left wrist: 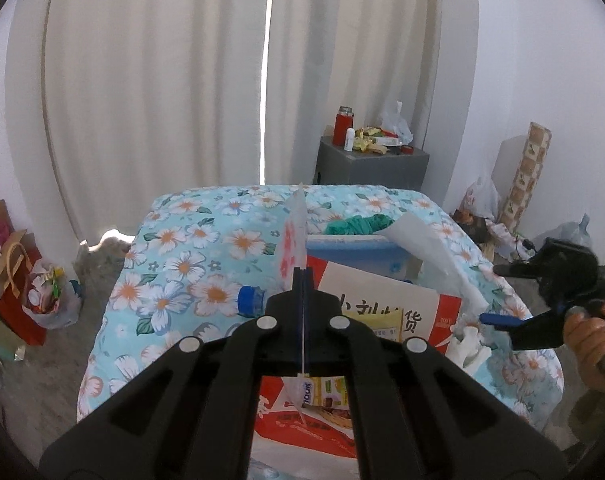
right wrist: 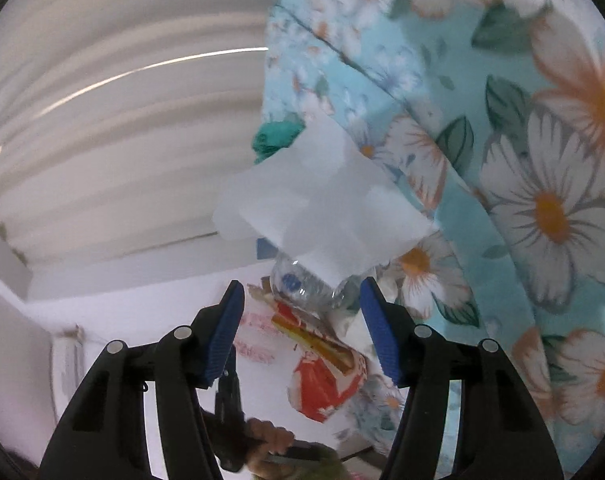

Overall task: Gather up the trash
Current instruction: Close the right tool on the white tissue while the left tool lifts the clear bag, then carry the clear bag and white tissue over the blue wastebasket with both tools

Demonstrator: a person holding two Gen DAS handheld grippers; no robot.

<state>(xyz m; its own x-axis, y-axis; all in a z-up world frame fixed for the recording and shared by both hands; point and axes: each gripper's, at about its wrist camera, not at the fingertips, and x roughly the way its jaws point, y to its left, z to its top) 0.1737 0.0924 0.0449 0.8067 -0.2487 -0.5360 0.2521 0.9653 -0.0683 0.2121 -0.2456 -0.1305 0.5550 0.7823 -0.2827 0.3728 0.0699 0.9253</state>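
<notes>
gift bags (left wrist: 18,280): far left of the left wrist view, on the floor, stuffed with coloured paper and wrappers.
curtains (left wrist: 162,80): pale, filling the upper half of that view, with a bright slit of light between them.
bed (left wrist: 190,248): centre of the view, under a turquoise cover printed with white and orange flowers.
bottle (left wrist: 251,301): clear plastic with a blue cap, lying on the bed just left of the left tongs' tips.
left tongs (left wrist: 303,280): lower centre, jaws pressed fully together on a thin wrapper (left wrist: 292,240) with red flower print, which stands edge-on above the tips.
red bag (left wrist: 386,316): red and white with printed characters, lying on the bed right behind the left tongs.
white paper (left wrist: 434,256): a sheet sticking up right of centre, beside the blue box (left wrist: 354,250) and a green cloth (left wrist: 360,224).
grey cabinet (left wrist: 372,166): behind the bed, upper right of centre, carrying a red flask (left wrist: 342,125) and small clutter.
right tongs (right wrist: 302,328): at the right edge of the left wrist view, held by a hand (left wrist: 590,332); in the rolled, blurred right wrist view the blue pads stand apart at about half width, nothing gripped, with the clear bottle, white paper and red bag ahead between the tips.
</notes>
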